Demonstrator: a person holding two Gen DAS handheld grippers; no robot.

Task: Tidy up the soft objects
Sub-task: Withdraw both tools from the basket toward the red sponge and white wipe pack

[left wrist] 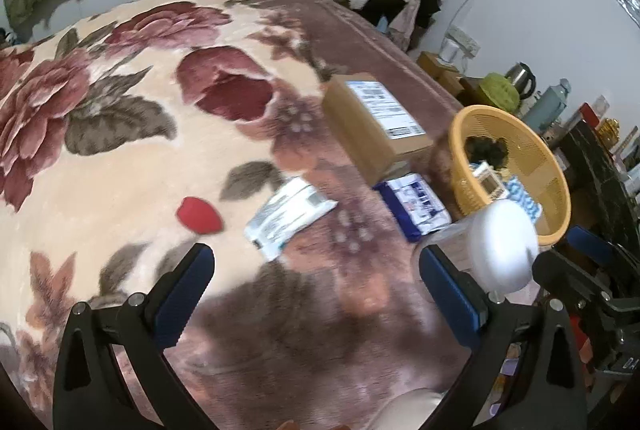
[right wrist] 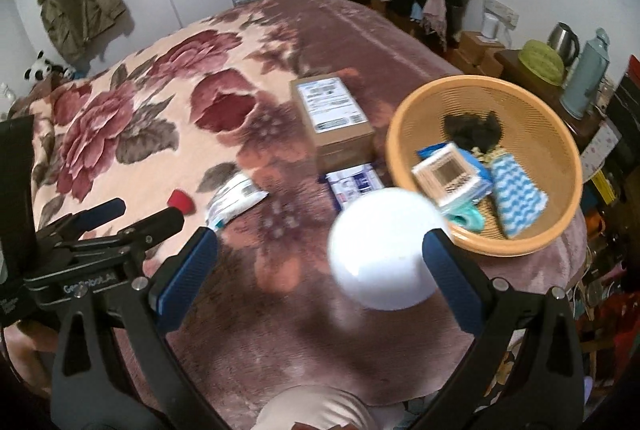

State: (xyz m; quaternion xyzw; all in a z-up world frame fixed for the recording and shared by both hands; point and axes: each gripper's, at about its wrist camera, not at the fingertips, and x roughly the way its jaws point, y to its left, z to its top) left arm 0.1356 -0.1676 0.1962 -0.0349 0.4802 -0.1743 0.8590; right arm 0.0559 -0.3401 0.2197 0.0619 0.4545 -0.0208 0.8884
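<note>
Between our right fingers [right wrist: 320, 258], spread wide and gripping nothing, a white ball [right wrist: 386, 250] sits blurred, touching only the right pad. Left fingers [left wrist: 316, 282] gape empty too. Orange basket [right wrist: 404, 133] waits at two o'clock; we should close gently, then carry it over the rim.

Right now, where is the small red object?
In both views the small red object lies on the floral blanket, left of the white packet, ahead of the left gripper.
</note>
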